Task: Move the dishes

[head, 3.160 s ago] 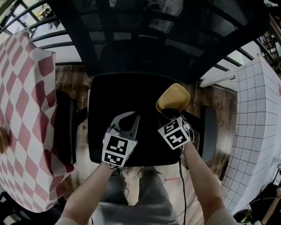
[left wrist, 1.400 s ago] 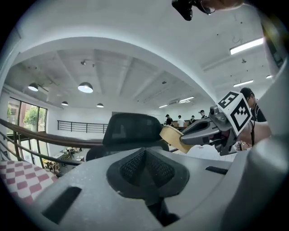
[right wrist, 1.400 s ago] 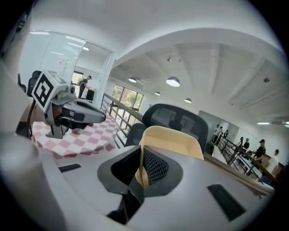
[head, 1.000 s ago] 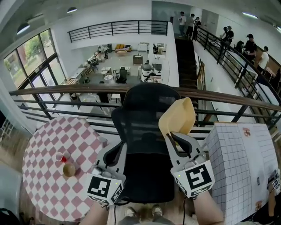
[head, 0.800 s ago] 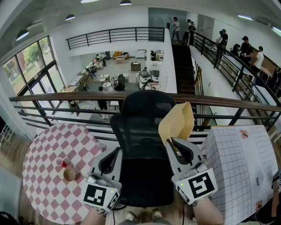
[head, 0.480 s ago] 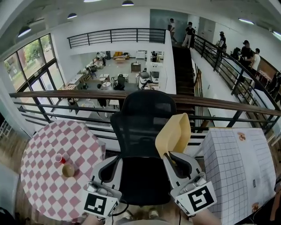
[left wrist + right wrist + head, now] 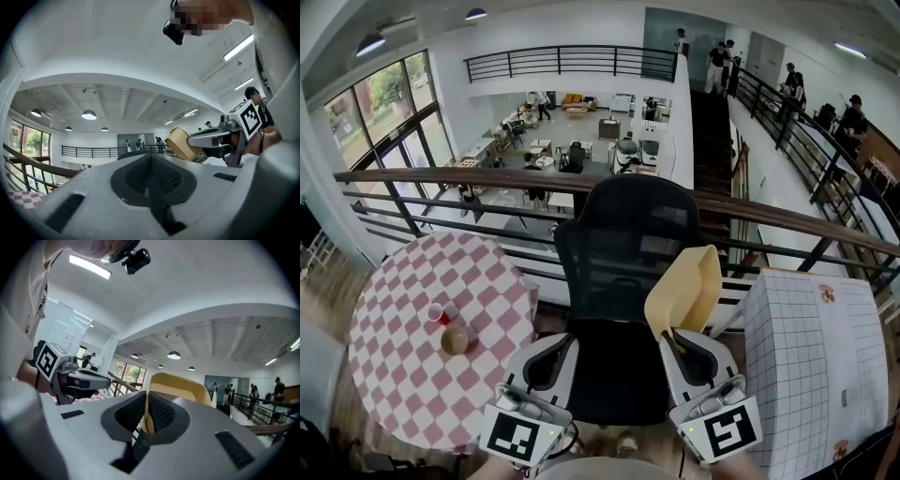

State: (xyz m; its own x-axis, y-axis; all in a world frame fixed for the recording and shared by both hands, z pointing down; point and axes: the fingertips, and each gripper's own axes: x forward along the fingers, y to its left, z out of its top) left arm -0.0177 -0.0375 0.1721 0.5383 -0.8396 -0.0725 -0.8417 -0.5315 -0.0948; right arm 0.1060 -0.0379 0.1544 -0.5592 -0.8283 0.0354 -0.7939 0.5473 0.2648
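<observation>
As right gripper (image 7: 686,339) clamps dish (image 7: 684,291), chair (image 7: 628,234) stands behind.

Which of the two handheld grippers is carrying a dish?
The right gripper, clamped on the rim of the pale yellow squarish dish; the left gripper has its jaws shut on nothing.

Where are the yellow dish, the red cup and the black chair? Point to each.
yellow dish (image 7: 684,291): head view, middle of its broad face.
red cup (image 7: 434,313): head view, its open top.
black chair (image 7: 628,239): head view, mesh backrest.
</observation>
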